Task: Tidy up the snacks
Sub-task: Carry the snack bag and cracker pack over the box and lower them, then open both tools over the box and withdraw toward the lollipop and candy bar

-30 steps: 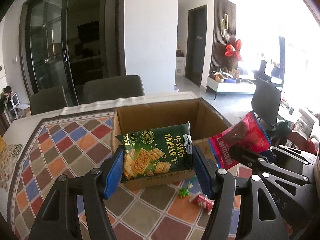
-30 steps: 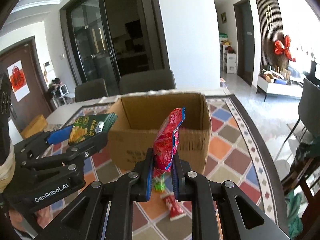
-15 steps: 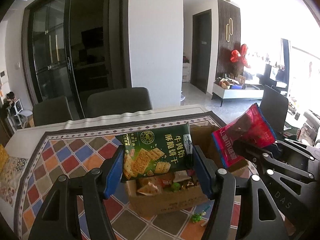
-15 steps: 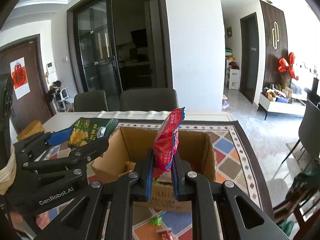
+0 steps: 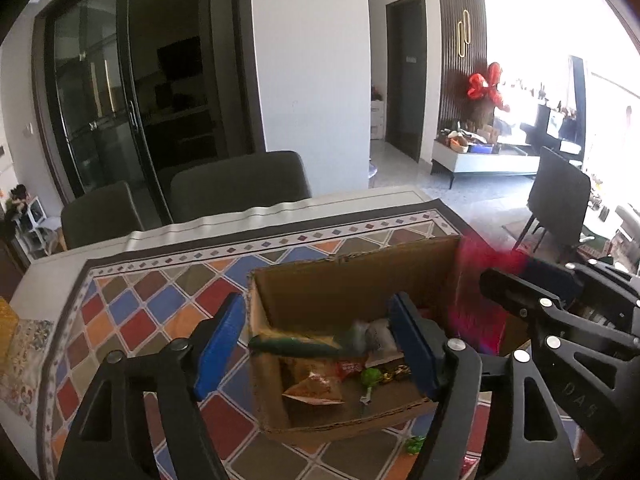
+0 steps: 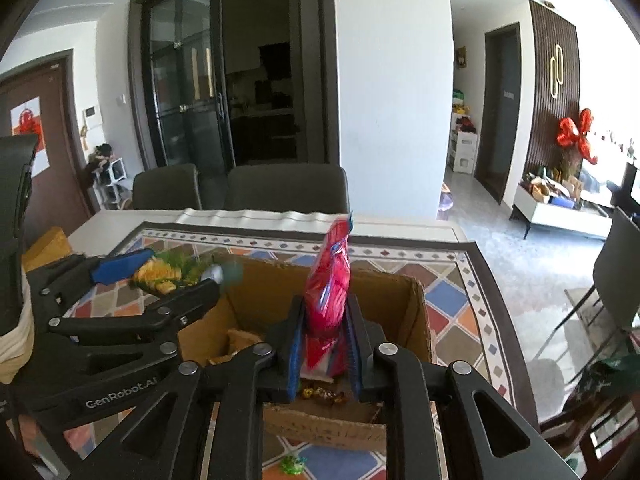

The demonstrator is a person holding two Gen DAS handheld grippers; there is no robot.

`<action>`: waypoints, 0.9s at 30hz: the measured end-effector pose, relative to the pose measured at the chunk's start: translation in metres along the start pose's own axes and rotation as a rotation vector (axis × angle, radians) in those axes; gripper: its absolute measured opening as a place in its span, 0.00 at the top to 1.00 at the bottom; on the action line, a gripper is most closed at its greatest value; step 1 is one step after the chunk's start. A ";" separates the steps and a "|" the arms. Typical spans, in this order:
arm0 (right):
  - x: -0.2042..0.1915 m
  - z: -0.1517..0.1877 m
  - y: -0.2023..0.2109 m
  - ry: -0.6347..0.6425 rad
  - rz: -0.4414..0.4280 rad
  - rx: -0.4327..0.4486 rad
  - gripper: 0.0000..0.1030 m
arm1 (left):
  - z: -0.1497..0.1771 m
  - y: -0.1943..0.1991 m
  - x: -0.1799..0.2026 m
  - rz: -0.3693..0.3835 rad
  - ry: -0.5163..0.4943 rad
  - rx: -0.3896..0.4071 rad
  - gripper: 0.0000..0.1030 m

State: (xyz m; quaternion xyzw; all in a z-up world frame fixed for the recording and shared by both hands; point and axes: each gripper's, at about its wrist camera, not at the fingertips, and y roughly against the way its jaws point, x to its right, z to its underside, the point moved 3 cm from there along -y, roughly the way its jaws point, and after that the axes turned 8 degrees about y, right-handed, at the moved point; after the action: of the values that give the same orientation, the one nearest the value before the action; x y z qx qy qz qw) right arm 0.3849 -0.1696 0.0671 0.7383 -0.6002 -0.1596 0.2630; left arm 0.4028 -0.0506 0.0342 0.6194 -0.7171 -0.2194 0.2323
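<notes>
Both tongs are above the open cardboard box (image 5: 352, 280), which stands on the bench (image 5: 132, 308) with its cloth of coloured diamonds. The left tongs (image 5: 316, 340) have just been opening, and their blue pads (image 5: 218, 340) now stand wide apart. The green cracker packet (image 5: 294, 346) is between them, lying almost flat and blurred, just over the left part of the box; it does not seem to touch either pad. The right wrist view shows the same packet (image 6: 168, 276) as a green and yellow blur beside the left tongs (image 6: 160, 276), over the left wall of the box (image 6: 416, 312). The right tongs (image 6: 326, 350) have also just been opening a little, but the gap between the jaws is small. The red snack packet (image 6: 330, 292) stands upright between them over the middle of the box, and I cannot tell if the pads press on it. In the left wrist view this packet (image 5: 480, 276) is only a red blur at the right wall of the box. Inside the box lie small wrapped snacks (image 5: 316, 388) and a green lollipop (image 5: 370, 378). One green candy (image 5: 414, 444) lies on the bench, just in front of the box.
</notes>
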 end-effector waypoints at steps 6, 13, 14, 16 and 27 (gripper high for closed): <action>0.004 0.005 0.008 -0.012 0.026 -0.003 0.67 | 0.008 0.015 0.000 -0.001 -0.009 0.023 0.23; -0.001 0.015 0.035 -0.005 0.031 0.017 0.60 | 0.022 0.049 0.008 0.023 -0.035 0.062 0.23; -0.002 0.016 0.038 -0.005 0.029 0.019 0.60 | 0.024 0.052 0.009 0.024 -0.038 0.067 0.22; -0.005 0.020 0.046 -0.003 0.026 0.023 0.58 | 0.030 0.062 0.010 0.028 -0.048 0.082 0.22; -0.019 0.046 0.083 0.016 0.045 0.034 0.51 | 0.063 0.093 0.013 0.078 -0.081 0.087 0.21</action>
State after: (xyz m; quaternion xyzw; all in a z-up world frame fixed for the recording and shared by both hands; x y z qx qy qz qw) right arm 0.2886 -0.1723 0.0765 0.7303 -0.6170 -0.1374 0.2588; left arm 0.2902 -0.0490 0.0405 0.5912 -0.7583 -0.2039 0.1843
